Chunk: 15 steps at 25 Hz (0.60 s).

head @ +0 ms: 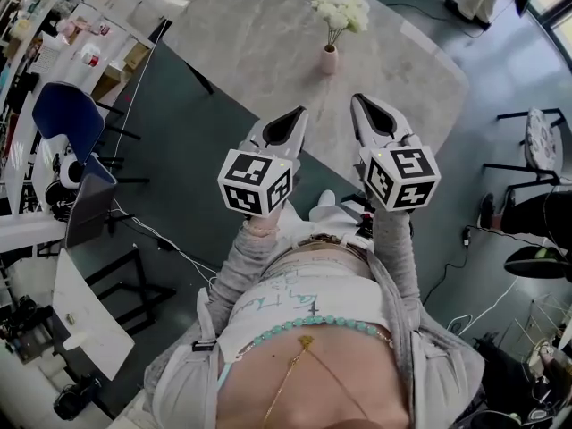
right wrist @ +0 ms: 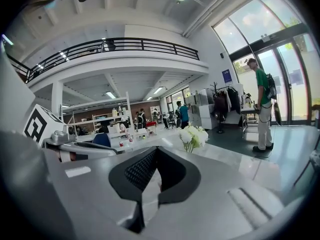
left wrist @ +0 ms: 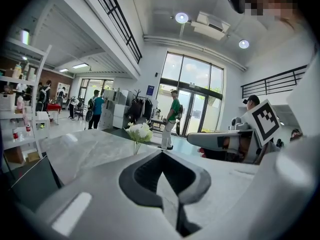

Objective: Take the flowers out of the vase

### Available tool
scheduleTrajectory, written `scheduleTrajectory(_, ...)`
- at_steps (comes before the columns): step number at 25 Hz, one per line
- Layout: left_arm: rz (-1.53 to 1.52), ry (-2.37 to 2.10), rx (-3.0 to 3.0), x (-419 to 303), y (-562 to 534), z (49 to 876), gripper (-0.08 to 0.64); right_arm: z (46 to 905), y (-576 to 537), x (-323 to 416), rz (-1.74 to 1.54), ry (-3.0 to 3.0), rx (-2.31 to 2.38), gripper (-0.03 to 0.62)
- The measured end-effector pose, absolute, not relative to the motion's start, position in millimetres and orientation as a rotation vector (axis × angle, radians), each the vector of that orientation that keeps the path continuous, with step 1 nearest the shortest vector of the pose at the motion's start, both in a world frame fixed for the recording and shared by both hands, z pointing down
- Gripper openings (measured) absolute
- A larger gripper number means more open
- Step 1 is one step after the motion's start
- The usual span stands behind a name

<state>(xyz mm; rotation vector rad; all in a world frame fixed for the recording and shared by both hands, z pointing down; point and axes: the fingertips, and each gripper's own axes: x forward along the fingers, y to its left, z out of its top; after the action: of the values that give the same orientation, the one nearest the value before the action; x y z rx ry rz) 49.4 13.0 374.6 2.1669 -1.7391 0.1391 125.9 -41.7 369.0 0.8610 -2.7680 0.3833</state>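
Bunch of white flowers [head: 340, 9] on thin green stems stands upright in a small pink narrow-neck vase [head: 330, 59], far side of the pale grey marble-look table [head: 259, 34], well ahead of both tools. Your white left gripper [head: 296, 115] has its jaws together tip to tip, nothing btwn them. The right gripper [head: 360, 105] is the same: closed, empty, held beside the left, both aimed at the vase and not yet over the table's near edge. Handling, my guess: the bunch is v. light, stems soft and bendy, heads crush easily, so open up and pinch the stems just above the vase lip, not the blooms. Vase looks light, tippy and prob. breakable, so steady its body w/ the other gripper and lift straight up.
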Motion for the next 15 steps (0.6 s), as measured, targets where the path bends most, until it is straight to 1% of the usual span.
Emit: scheduleTrajectory(15,0.196,-1.448,2.362,-11.6,-45.8,378.3,0.0,371.8,-84.4,62.6,0.418,-2.658,1.144,0.026)
